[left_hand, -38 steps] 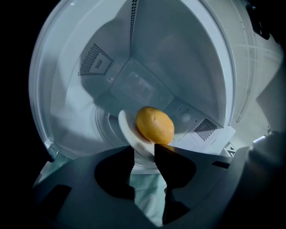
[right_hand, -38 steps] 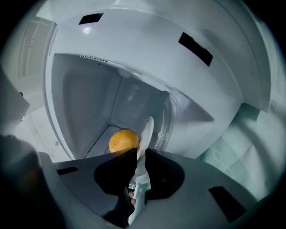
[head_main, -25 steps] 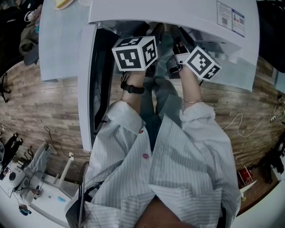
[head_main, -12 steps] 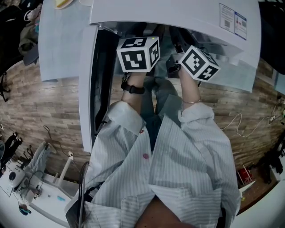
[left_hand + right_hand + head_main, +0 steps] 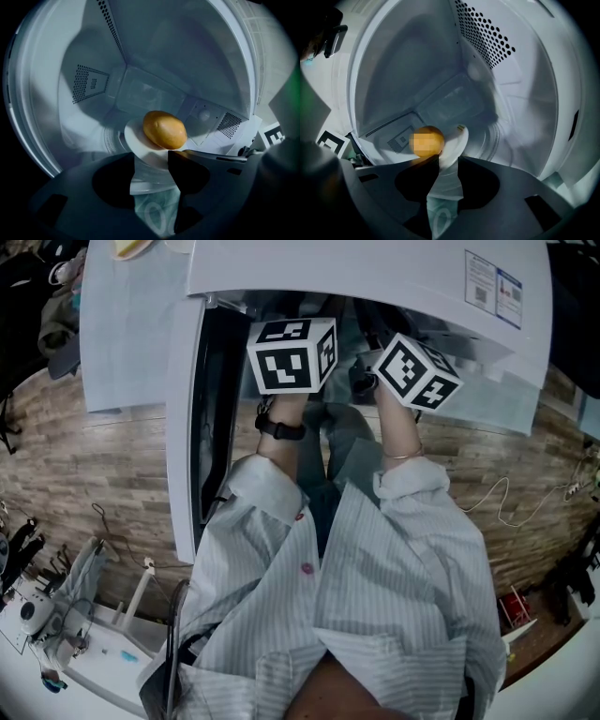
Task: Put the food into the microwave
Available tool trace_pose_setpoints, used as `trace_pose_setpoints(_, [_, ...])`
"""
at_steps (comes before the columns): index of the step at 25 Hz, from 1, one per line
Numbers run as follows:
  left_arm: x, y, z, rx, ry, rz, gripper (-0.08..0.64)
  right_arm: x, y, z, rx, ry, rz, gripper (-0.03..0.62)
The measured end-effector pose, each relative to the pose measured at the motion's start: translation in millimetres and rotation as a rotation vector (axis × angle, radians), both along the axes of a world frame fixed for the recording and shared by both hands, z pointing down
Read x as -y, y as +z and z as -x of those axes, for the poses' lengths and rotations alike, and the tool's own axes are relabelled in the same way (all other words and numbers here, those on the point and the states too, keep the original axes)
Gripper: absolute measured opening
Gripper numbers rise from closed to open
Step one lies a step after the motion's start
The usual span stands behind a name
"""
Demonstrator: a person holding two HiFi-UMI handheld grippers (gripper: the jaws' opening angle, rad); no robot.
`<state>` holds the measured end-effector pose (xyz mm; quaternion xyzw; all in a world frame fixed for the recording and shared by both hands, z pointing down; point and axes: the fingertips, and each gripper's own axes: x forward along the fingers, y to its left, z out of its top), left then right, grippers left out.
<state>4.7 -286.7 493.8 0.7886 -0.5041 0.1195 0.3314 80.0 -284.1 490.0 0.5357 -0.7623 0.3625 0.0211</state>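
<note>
A golden-brown round piece of food [image 5: 164, 129] lies on a small white plate [image 5: 134, 140] inside the white microwave [image 5: 375, 268]. Both grippers reach into the cavity; from the head camera only their marker cubes show, left [image 5: 291, 354] and right [image 5: 417, 371]. My left gripper [image 5: 151, 159] has the plate's near rim between its jaws, which are opening wide and stand clear of it. My right gripper [image 5: 449, 161] flanks the opposite rim of the plate [image 5: 458, 140], with the food [image 5: 426, 140] just left of it. Its jaws are opening too.
The microwave door [image 5: 183, 427] hangs open at the left, close to the left forearm. The cavity walls with perforated vents [image 5: 487, 37] surround both grippers. A glass turntable [image 5: 499, 136] lies under the plate. A wood-pattern floor [image 5: 112, 465] lies below.
Both marker cubes have rolled slightly and edged a little further toward the cavity. The hands have otherwise stayed in place at the microwave's mouth.
</note>
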Motion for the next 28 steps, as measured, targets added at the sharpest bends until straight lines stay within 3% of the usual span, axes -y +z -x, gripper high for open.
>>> trace_pose_setpoints(9, [-1.2, -0.3, -3.9, -0.024, 0.011, 0.01, 0.216, 0.1, 1.4, -5.5, -0.039, -0.007, 0.025, 0.147])
trace_pose_setpoints(18, [-1.0, -3.8, 2.1, -0.12, -0.006, 0.019, 0.216, 2.7, 0.6, -15.6, -0.091, 0.005, 0.019, 0.179])
trace_pose_setpoints(24, [-3.1, -1.6, 8.1, -0.038, 0.015, 0.004, 0.215, 1.6, 1.2, -14.7, -0.1, 0.007, 0.013, 0.178])
trace_pose_setpoints(28, [-3.6, -3.6, 11.7, -0.054, 0.008, 0.005, 0.215, 0.1, 0.4, -13.2, -0.102, 0.007, 0.009, 0.178])
